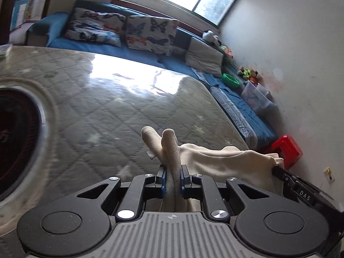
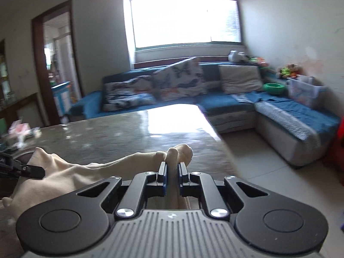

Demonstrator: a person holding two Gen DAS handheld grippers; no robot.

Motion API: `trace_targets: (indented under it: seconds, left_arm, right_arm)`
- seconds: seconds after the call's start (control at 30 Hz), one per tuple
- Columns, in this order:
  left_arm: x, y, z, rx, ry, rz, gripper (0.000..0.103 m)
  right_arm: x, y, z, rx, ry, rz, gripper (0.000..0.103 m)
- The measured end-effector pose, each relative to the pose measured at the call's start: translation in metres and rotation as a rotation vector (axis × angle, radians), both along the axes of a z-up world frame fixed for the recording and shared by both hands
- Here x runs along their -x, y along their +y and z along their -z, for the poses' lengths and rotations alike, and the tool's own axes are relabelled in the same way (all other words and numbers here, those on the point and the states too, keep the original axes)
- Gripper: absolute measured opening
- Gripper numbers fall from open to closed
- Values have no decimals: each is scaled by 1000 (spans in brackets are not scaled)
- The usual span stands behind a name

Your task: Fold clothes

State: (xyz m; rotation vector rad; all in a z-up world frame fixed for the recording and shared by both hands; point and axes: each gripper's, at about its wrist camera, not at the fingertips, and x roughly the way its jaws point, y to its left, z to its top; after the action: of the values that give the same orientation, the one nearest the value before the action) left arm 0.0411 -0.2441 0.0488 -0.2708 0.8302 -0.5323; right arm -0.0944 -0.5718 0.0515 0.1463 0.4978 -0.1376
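A: How far along is the folding?

B: Early, I judge. Both tongs are clenched on one cream cloth (image 1: 225,161). The left tongs (image 1: 173,179) pinch a bunched edge that sticks up between the pads, and the right tongs (image 2: 172,177) do the same at the other end.

A: So where is the cloth itself?

B: Held up in the air between the two tongs, slung in a loose sag, above the near part of the bench (image 1: 111,99). In the right view more of it hangs down at the lower left. I see no neat fold in it. It is bunched, so I cannot tell what garment it is.

A: What is left, then?

B: Most of it, by my reading: spread it flat on the bench, then make the folds.

A: Room to lay it down?

B: The middle and far part of the bench lie bare and glossy. At the left edge a dark round inset (image 1: 19,137) takes up space, and small clutter (image 2: 19,133) sits near the far left corner. The right edge of the bench runs close to the right tongs, with floor (image 2: 268,172) beyond it, so the cloth could slip off that side. The sofa (image 2: 225,101) stands well apart behind the far edge.
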Motion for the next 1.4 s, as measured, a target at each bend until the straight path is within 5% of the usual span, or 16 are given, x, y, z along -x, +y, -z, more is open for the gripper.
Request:
trace_targets:
  seconds: [0.27, 0.47, 0.83, 1.2, 1.4]
  left_arm:
    - [-5, -7, 23, -98, 20, -20, 19]
    - [-3, -5, 9, -85, -21, -58, 19]
    - [-18, -62, 18, -113, -23, 88, 19]
    - [-18, -62, 25, -94, -13, 83, 20]
    - [38, -47, 11, -133, -127, 165, 19]
  right_arm:
    - [-8, -42, 34, -17, 106, 126, 12]
    - [-22, -7, 17, 7, 45, -16, 12]
    - [-78, 18, 48, 6, 110, -124, 22]
    - [13, 5, 37, 28, 117, -120, 24]
    - [46, 12, 42, 100, 124, -123, 24]
